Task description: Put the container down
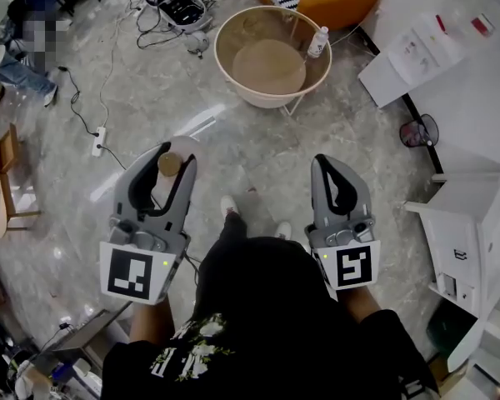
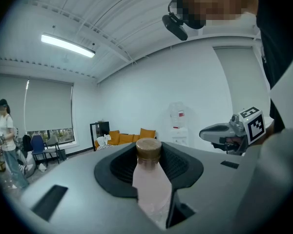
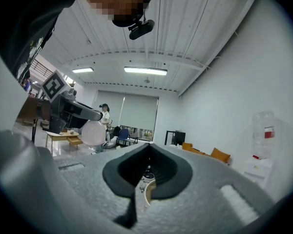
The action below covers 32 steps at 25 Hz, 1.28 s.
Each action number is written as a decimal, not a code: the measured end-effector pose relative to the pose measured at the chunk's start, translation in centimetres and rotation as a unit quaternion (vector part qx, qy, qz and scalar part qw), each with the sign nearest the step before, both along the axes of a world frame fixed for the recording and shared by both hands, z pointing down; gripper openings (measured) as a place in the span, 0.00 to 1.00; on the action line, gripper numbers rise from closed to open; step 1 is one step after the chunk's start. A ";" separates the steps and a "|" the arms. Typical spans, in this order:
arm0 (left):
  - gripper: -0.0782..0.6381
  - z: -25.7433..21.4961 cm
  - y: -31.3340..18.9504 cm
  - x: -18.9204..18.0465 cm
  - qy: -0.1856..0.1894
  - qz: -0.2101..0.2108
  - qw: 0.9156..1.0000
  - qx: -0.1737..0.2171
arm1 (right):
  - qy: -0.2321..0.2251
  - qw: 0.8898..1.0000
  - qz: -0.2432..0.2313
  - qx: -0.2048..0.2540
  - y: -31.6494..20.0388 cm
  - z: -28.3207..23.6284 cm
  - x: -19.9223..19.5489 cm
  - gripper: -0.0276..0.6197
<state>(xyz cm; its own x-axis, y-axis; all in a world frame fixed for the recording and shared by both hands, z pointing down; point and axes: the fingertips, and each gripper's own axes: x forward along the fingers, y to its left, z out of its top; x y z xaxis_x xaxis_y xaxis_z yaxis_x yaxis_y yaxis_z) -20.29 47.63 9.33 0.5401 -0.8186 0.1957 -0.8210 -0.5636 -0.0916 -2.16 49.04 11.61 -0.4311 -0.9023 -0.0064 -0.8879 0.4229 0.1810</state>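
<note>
The left tongs are clamped on the container, a pale pink bottle with a brown cap. The bottle lies lengthwise between the two dark pads. Its cap sits up near the tips and its body runs back towards the handle. In the head view the cap shows as a tan disc in the gap between the jaw tips. From the right gripper view, a rounded pink part of the bottle shows at the front end of the left tongs.

The right tongs hold nothing. Their jaws are together at the tips, with only a thin slit lower down through which a bit of floor and a curved rim show. The two tongs are held level with each other, side by side and apart, both pointing away from the person's body.

The container is up in the air over the marbled floor and rests on no surface. The person's white shoes show on the floor between the two tongs. Ahead of both tongs, well apart from them, stands a round cream basket table with a small clear bottle upright inside it. Beyond that is an orange sofa. A white cabinet stands to the right of the right tongs.
</note>
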 end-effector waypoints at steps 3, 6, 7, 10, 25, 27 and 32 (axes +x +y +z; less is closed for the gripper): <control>0.32 0.4 -1.2 -1.4 -0.003 0.006 1.000 0.001 | 0.007 1.000 0.011 -0.008 -0.7 0.7 -1.0 0.04; 0.32 0.6 -2.3 -2.7 -0.001 0.017 1.000 0.000 | 0.009 1.000 0.024 -0.009 -1.5 1.0 -2.0 0.04; 0.32 0.7 -2.6 -3.1 -0.001 0.022 1.000 0.000 | 0.008 1.000 0.028 -0.008 -1.8 1.0 -2.5 0.04; 0.32 0.8 -3.4 -4.8 -0.001 0.034 0.999 0.002 | 0.008 0.999 0.037 0.001 -2.6 1.0 -4.2 0.04; 0.32 2.4 -5.7 -11.7 0.003 0.051 0.999 0.003 | 0.016 0.999 0.035 -0.003 -5.2 2.9 -11.9 0.04; 0.32 2.9 -6.1 -12.2 0.000 0.047 0.999 0.001 | 0.014 0.999 0.030 -0.001 -5.9 3.0 -12.4 0.04; 0.32 3.2 -8.0 -13.0 -0.009 0.038 0.999 -0.002 | 0.009 1.000 0.020 0.007 -8.3 3.3 -13.1 0.04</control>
<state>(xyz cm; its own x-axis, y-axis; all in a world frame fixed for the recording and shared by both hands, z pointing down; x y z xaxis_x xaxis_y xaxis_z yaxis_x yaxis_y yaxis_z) -33.26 39.61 12.49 0.5973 -0.7741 0.2097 -0.7738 -0.6250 -0.1029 -15.28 40.72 14.88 -0.3945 -0.9188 -0.0106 -0.9005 0.3844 0.2032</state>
